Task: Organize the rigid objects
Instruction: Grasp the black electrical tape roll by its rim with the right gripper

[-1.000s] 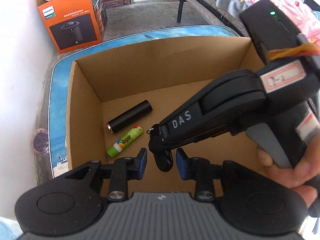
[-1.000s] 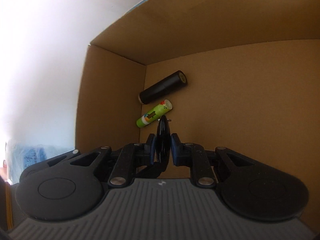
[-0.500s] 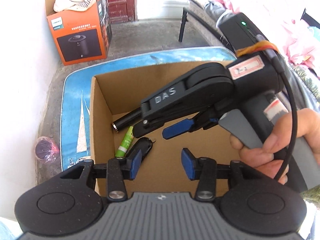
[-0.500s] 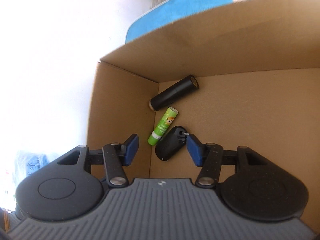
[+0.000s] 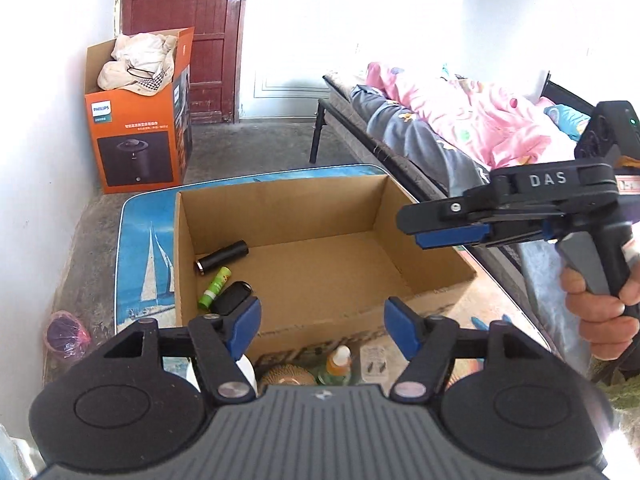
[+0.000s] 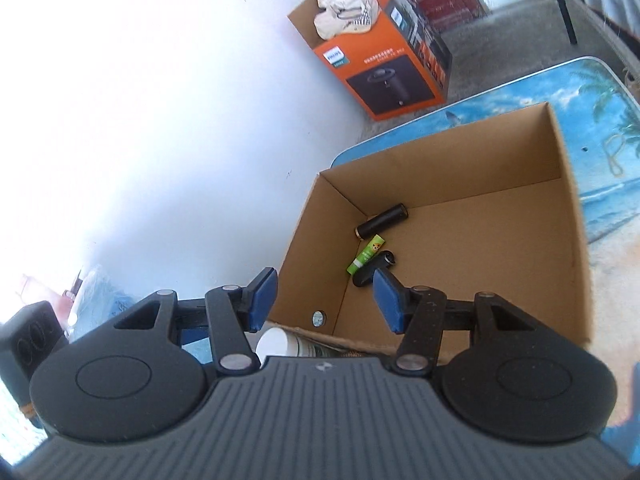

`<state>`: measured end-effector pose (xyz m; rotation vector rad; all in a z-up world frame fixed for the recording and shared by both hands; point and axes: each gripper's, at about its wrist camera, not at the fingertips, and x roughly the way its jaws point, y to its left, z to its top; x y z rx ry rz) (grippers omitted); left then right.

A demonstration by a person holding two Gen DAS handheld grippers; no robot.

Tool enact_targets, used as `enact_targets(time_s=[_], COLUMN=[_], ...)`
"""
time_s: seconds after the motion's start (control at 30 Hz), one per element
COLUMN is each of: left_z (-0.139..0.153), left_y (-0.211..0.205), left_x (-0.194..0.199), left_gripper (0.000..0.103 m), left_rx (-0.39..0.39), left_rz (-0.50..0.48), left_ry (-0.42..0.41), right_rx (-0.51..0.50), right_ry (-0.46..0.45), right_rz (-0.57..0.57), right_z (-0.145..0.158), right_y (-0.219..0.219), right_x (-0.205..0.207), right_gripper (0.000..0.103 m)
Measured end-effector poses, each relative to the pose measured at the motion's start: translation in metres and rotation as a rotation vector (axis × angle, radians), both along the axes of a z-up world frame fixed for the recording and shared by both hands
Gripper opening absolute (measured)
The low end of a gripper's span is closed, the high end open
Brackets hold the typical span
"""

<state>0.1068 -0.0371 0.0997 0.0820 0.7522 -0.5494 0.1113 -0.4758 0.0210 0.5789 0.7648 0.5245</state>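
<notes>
An open cardboard box (image 5: 424, 236) (image 6: 568, 264) sits on a blue printed table (image 5: 140, 248) (image 6: 608, 168). In its left corner lie a black cylinder (image 5: 221, 257) (image 6: 382, 221), a green tube (image 5: 215, 287) (image 6: 366, 254) and a black key fob (image 5: 234, 298) (image 6: 372, 270). My left gripper (image 5: 322, 322) hovers above the box's near wall, its jaws opening with nothing between them. My right gripper (image 6: 324, 300) (image 5: 448, 236) is held high at the right, open and holding nothing. Below the near wall stand a white cup (image 5: 246, 372) (image 6: 274, 342), a small bottle (image 5: 338, 362) and a white plug (image 5: 374, 364).
An orange carton (image 5: 138, 148) (image 6: 384, 56) with cloth in it stands on the floor by a red door (image 5: 180, 32). A bed with pink bedding (image 5: 460, 120) runs along the right. A pink bag (image 5: 64, 330) lies on the floor at left.
The right gripper let go of the black key fob, which now lies in the box beside the green tube. Both grippers pulled up and back out of the box, and the left jaws widened.
</notes>
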Motion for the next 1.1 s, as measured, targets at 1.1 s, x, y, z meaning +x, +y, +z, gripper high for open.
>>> enact_targets(time_s=[1.1], left_z=[-0.157], left_y=[-0.082], left_x=[-0.080], left_gripper=[0.056], left_rx=[0.139], left_rz=[-0.228], left_ry=[0.182], right_rx=[-0.429], right_ry=[0.101], right_rz=[0.026], right_z=[-0.159], right_y=[0.043], right_x=[-0.082], right_gripper=[0.017])
